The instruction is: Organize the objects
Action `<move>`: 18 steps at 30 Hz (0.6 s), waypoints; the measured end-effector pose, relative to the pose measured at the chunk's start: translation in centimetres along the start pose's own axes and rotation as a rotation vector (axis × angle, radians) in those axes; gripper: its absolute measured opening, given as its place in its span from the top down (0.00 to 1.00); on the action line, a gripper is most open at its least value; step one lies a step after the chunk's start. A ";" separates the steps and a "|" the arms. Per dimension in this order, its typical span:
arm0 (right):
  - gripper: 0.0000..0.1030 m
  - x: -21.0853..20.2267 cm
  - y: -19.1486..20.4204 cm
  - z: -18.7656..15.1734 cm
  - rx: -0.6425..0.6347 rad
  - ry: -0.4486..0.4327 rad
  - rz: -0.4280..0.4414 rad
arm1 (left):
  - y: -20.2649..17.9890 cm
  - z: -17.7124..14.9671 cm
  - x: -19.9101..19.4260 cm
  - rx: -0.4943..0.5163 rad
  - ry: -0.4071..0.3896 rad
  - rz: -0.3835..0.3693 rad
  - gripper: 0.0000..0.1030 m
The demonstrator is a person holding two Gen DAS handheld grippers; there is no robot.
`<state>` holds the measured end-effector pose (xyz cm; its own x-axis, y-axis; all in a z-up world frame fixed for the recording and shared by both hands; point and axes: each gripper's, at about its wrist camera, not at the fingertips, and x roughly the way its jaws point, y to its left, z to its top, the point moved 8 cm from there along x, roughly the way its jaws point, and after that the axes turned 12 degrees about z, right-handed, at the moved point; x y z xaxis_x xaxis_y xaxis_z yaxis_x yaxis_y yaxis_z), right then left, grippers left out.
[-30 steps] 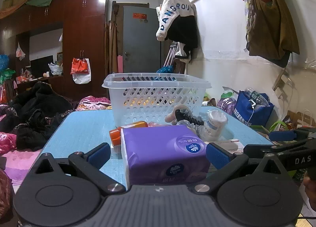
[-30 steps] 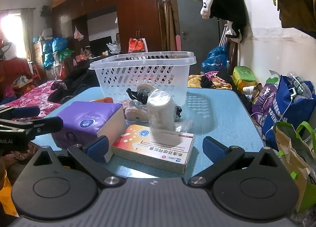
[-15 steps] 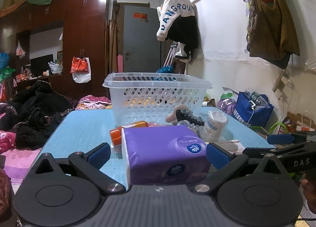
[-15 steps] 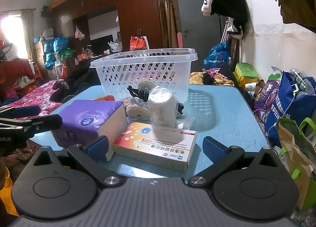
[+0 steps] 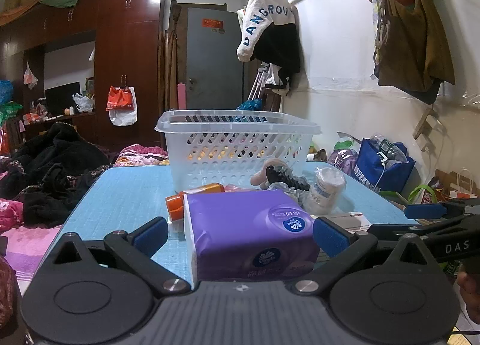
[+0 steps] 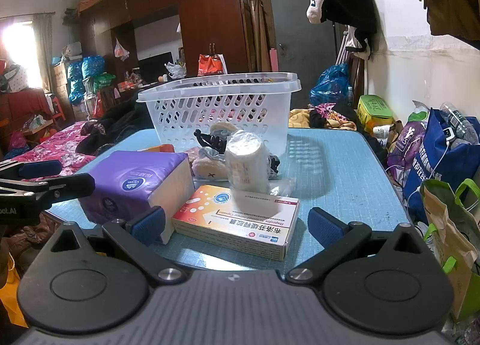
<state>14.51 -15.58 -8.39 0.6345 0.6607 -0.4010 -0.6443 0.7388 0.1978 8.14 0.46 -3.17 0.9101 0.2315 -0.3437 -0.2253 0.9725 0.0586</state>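
The purple tissue pack (image 5: 252, 231) lies on the blue table (image 5: 126, 195) between the spread fingers of the left tool (image 5: 240, 234), nearer the right one; whether either pad touches it is hard to tell, and its near end is cut off by the tool's body. Behind it an orange bottle (image 5: 192, 195) is half hidden. The medicine box (image 6: 237, 219) lies between the wide-open fingers of the right tool (image 6: 237, 225), clear of both, just right of the tissue pack. Beyond it stands a wrapped white roll (image 6: 247, 164), then a jumble of small items that are hard to make out, then the white basket (image 6: 219, 104). Neither tool holds anything.
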 end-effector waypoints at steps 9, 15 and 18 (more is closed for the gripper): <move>0.00 0.0 0.0 0.0 0.005 0.000 0.000 | -0.2 -0.1 0.0 0.005 0.002 -0.005 0.00; 0.00 0.1 -0.1 0.0 0.003 0.002 0.001 | -0.1 -0.1 0.0 0.005 0.002 -0.005 0.00; 0.00 0.1 -0.1 0.0 0.004 0.001 0.000 | -0.2 -0.1 0.0 0.006 0.002 -0.006 0.00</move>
<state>14.62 -15.60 -8.40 0.6343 0.6606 -0.4016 -0.6426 0.7393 0.2013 8.15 0.31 -3.31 0.9106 0.2260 -0.3460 -0.2179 0.9740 0.0626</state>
